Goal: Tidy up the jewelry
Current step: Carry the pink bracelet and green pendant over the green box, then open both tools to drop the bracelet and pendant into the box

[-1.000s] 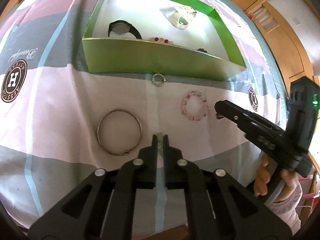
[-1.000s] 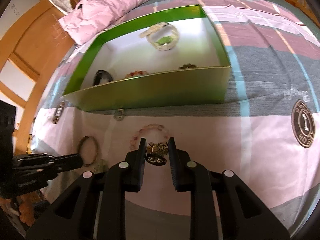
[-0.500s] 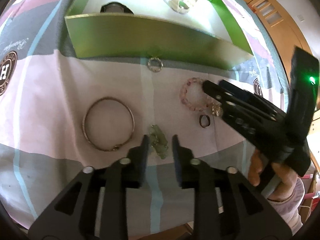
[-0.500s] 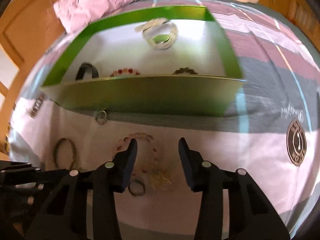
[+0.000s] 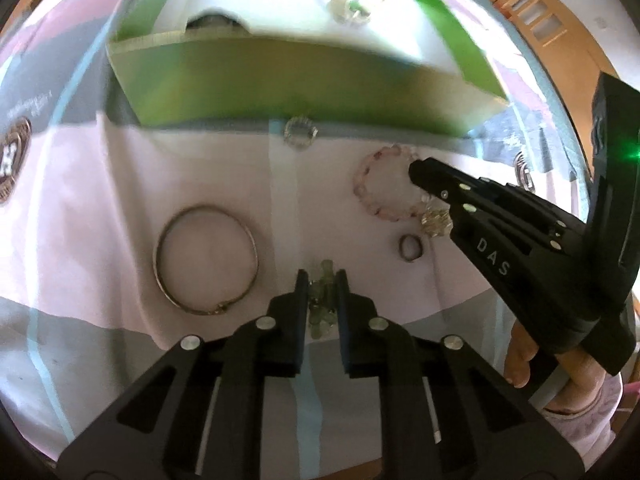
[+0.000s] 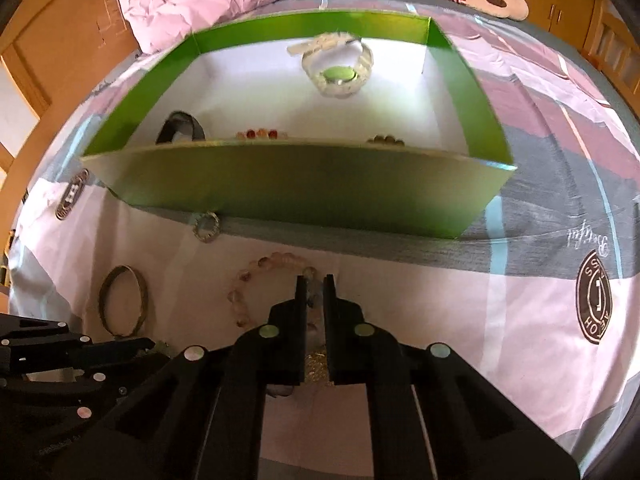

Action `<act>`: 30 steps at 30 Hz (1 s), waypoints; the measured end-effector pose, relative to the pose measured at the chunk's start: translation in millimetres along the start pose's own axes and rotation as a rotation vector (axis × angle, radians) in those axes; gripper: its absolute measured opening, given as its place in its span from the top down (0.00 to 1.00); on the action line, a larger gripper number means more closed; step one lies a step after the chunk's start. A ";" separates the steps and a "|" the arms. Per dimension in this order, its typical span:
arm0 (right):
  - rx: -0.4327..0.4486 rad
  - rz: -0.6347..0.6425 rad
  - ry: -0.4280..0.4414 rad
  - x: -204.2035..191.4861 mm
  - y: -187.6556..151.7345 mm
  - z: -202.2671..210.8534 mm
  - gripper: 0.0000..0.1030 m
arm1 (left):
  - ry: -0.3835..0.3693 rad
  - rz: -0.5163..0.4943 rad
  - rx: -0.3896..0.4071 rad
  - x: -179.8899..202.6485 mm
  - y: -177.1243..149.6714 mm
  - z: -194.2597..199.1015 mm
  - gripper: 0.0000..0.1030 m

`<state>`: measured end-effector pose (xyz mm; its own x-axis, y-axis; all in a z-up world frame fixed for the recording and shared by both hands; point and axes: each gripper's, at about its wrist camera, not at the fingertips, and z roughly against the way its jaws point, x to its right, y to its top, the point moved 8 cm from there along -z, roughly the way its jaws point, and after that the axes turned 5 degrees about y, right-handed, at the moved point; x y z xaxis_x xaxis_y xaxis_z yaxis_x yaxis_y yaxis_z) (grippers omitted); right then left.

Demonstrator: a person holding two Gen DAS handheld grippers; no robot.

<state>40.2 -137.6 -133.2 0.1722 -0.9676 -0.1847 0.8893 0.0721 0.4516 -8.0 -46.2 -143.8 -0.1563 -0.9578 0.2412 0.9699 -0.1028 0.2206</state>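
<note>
My left gripper (image 5: 322, 276) points down at the pink cloth, its jaws closing on a pale green bead piece (image 5: 320, 304) that fills the gap between the pads. To its right, the right gripper (image 5: 418, 170) reaches the far side of a pink bead bracelet (image 5: 374, 196). In the right wrist view the right gripper (image 6: 315, 280) is closing too, with one bead of that pink bracelet (image 6: 256, 276) pinched between its tips. Behind both stands the green box (image 6: 300, 192) with a white floor.
On the cloth lie a metal bangle (image 5: 206, 258), a small sparkly ring (image 5: 300, 132) by the box wall, a dark ring (image 5: 410, 247) and a gold piece (image 5: 435, 220). The box holds a white watch (image 6: 338, 68), a black watch (image 6: 180, 128) and bead bracelets.
Both grippers opened and let their small pieces down on the cloth. The left has now narrowed on the green beads, and the right moved forward and narrowed on the pink bracelet.
</note>
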 end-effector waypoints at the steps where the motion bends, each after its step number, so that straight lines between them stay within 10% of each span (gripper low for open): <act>1: 0.013 -0.001 0.007 -1.4 0.8 5.6 0.93 | 0.000 -0.005 0.021 0.4 2.3 5.7 0.87; 17: 0.323 0.022 0.126 -17.7 75.8 98.2 0.93 | 0.086 0.023 0.381 -30.7 103.4 108.1 0.87; 26: 0.275 -0.066 0.052 26.6 115.7 38.0 0.93 | 0.072 0.042 0.376 -30.0 185.9 57.4 0.87; 28: 0.251 -0.068 0.043 33.5 114.4 26.1 0.91 | 0.083 0.039 0.370 -29.8 199.3 42.6 0.81; 30: 0.246 -0.081 0.036 38.3 111.7 28.2 0.79 | 0.077 0.057 0.392 -29.8 207.7 37.6 0.47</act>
<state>134.2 -173.4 -65.2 0.1234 -0.9582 -0.2581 0.7717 -0.0709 0.6320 191.1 -28.8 -69.6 -0.0757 -0.9779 0.1948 0.8296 0.0466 0.5565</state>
